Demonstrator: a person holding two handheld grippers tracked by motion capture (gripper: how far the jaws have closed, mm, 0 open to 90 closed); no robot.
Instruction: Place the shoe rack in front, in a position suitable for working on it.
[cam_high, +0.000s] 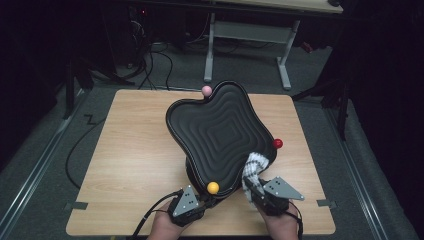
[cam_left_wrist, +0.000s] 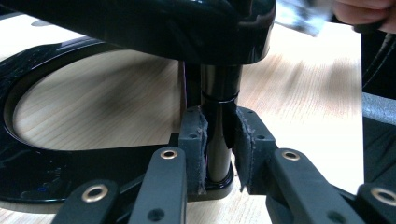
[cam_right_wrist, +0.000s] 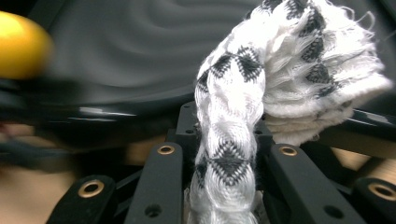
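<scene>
Overall light: the worktop (cam_high: 135, 165) is brightly lit from above; the room beyond, from 9 round to 3 o'clock, falls to near black.
Glare: soft highlights ride the ridges of the black tray (cam_high: 220, 135) and streak its glossy post (cam_left_wrist: 219, 135).
Shadow: a dark patch lies on the wood under the tray.
Blur: the yellow ball (cam_right_wrist: 21, 44) at 10 o'clock is smeared; the cloth (cam_right_wrist: 261, 93) is sharp near the gripper, and the far wood grain is motion-streaked.

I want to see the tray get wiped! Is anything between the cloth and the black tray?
Nothing visible is. The right gripper is shut on the checked cloth, whose free end already lies over the black tray's near rim. The left gripper clamps the tray's post underneath.
</scene>
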